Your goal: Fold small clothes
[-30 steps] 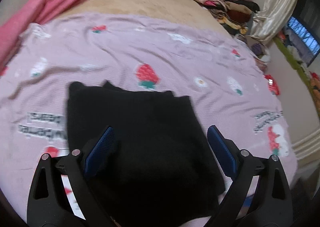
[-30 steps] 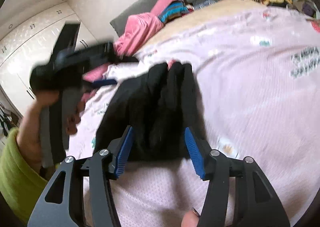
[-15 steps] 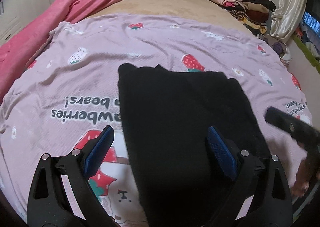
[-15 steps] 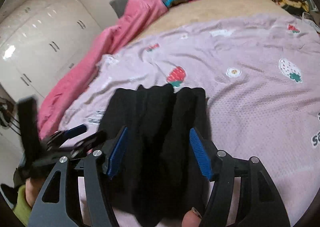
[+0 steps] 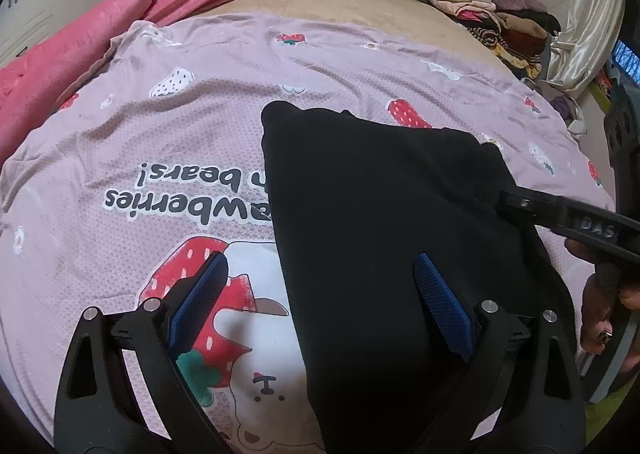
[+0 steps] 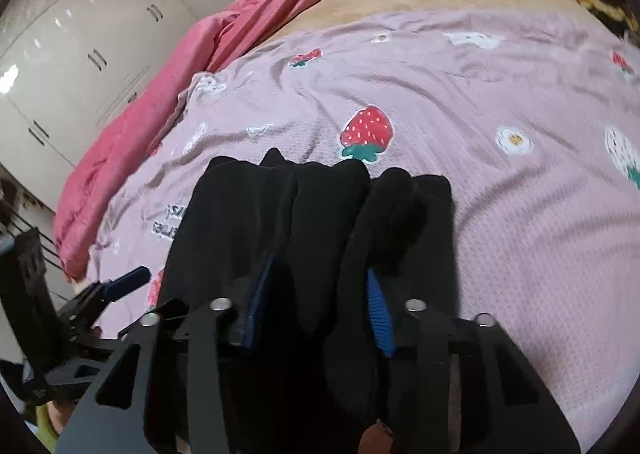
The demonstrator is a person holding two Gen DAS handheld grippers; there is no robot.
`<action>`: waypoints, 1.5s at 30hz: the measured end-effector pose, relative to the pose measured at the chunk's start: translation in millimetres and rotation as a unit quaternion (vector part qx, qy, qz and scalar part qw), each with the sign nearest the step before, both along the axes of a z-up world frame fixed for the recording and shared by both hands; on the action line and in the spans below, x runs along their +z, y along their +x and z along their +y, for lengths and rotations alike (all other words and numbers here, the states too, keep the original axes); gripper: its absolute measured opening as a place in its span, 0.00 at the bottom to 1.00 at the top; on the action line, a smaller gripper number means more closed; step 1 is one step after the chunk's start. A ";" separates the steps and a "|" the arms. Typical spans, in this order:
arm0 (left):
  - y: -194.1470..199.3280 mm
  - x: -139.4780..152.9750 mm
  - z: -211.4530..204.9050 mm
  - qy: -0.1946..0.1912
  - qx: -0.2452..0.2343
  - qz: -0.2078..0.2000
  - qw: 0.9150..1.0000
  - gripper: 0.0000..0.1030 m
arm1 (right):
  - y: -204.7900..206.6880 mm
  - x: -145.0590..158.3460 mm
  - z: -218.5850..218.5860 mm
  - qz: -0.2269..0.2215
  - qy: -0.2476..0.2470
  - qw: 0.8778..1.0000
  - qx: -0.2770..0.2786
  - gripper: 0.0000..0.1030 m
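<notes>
Right gripper [image 6: 316, 306] just closing, pinching a bunched fold of the black garment [image 5: 384, 222] on the pink bedspread [image 5: 160, 142]; left gripper [image 5: 320, 306] fingers wide apart over the garment's near edge.

A home bedroom.
Bed under a lilac strawberry-print cotton sheet [image 5: 168, 142], rumpled pink fleece blanket [image 5: 100, 54], stacks of folded clothes [image 5: 492, 14], glossy white wardrobe doors [image 6: 68, 54].

a bed under a pink strawberry-print sheet [image 5: 200, 102], glossy white wardrobes [image 6: 72, 46] beside it, a cream curtain [image 5: 588, 14].
</notes>
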State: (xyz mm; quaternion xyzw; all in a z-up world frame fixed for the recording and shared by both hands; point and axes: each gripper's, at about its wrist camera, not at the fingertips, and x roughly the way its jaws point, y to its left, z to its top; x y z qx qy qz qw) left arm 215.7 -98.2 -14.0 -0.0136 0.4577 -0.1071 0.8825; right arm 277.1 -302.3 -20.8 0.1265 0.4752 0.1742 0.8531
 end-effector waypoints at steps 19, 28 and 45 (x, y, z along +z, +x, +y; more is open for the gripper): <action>-10.8 4.4 -11.5 -0.014 -0.028 0.004 1.000 0.85 | -21.8 35.8 -20.4 -0.109 -0.055 0.992 0.026 0.10; -13.4 -7.2 -19.6 -0.018 -0.037 0.015 0.999 0.90 | -16.3 -19.0 -39.3 -0.064 -0.054 0.996 -0.009 0.16; -28.3 4.1 -17.5 -0.013 -0.039 -0.001 0.999 0.90 | -62.0 12.8 -49.0 -0.113 -0.077 0.988 -0.066 0.61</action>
